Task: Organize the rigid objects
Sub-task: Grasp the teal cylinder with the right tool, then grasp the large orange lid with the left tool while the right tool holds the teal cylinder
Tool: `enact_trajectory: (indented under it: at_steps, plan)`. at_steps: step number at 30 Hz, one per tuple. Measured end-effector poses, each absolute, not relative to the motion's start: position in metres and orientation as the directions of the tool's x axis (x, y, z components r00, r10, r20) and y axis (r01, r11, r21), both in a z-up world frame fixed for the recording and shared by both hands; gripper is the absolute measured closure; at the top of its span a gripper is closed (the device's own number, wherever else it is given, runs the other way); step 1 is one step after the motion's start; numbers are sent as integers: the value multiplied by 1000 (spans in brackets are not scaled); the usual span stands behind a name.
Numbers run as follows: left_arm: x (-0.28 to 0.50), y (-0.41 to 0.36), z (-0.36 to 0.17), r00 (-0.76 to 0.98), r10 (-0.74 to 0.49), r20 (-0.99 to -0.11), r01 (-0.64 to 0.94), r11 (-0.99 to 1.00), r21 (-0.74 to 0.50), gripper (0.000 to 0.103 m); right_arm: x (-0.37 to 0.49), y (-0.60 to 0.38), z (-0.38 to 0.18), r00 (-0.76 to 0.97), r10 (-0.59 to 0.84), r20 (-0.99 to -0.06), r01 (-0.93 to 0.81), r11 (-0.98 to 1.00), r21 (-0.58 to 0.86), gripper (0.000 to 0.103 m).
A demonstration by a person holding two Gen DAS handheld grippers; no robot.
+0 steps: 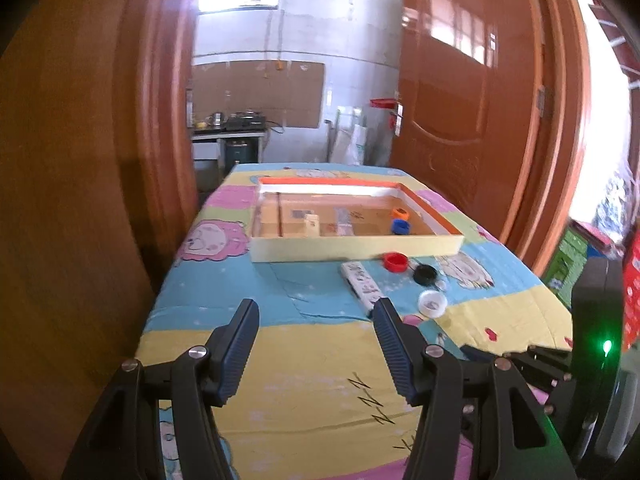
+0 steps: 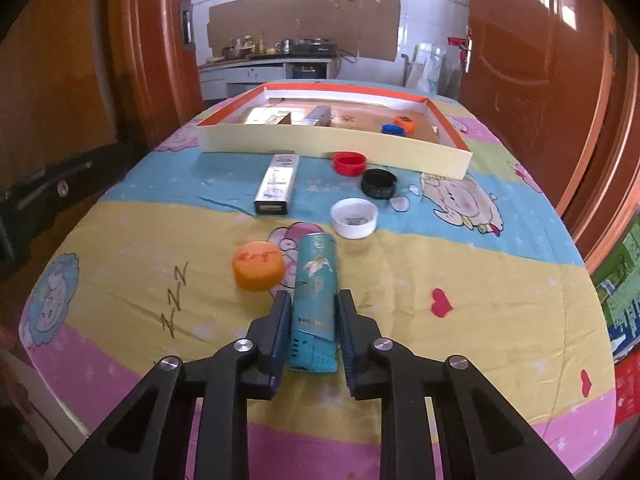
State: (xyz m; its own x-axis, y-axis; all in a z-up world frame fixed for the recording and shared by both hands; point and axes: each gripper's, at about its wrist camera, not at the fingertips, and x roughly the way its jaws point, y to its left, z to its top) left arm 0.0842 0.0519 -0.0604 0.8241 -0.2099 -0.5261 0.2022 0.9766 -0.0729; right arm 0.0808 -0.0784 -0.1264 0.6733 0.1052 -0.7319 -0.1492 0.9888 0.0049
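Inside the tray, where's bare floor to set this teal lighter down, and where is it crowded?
The right gripper is shut on the teal lighter. In the tray, the middle stretch between the upright boxes and the blue cap looks bare. The orange cap and blue cap crowd the right end; boxes fill the left. Outside, the front wall is lined by the red cap and silver box.

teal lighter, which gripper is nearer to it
Right. The right gripper has its jaws shut on the teal lighter. The left gripper hovers open over bare cloth, apart from it; the lighter is not visible in its view.
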Motion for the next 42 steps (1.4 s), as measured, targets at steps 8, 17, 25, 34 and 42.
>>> enact_trajectory:
  at_steps: [8, 17, 25, 34, 42]
  plan:
    - [92, 9, -80, 746, -283, -603, 327, 944, -39, 44, 73, -111, -126, 692, 79, -718, -80, 996, 33, 80]
    - [104, -22, -101, 684, -261, -681, 356, 934, -1, 44, 67, -134, -128, 703, 82, -706, -55, 997, 62, 80]
    - [116, -31, -115, 659, -232, -716, 333, 943, 1, 44, 65, -142, -130, 706, 108, -700, -65, 994, 87, 80]
    - [119, -31, -114, 655, -218, -723, 316, 949, 1, 44, 63, -144, -131, 710, 118, -695, -75, 993, 92, 80]
    - [120, -33, -115, 661, -204, -722, 303, 953, 8, 47, 63, -143, -131, 710, 118, -695, -75, 993, 92, 80]
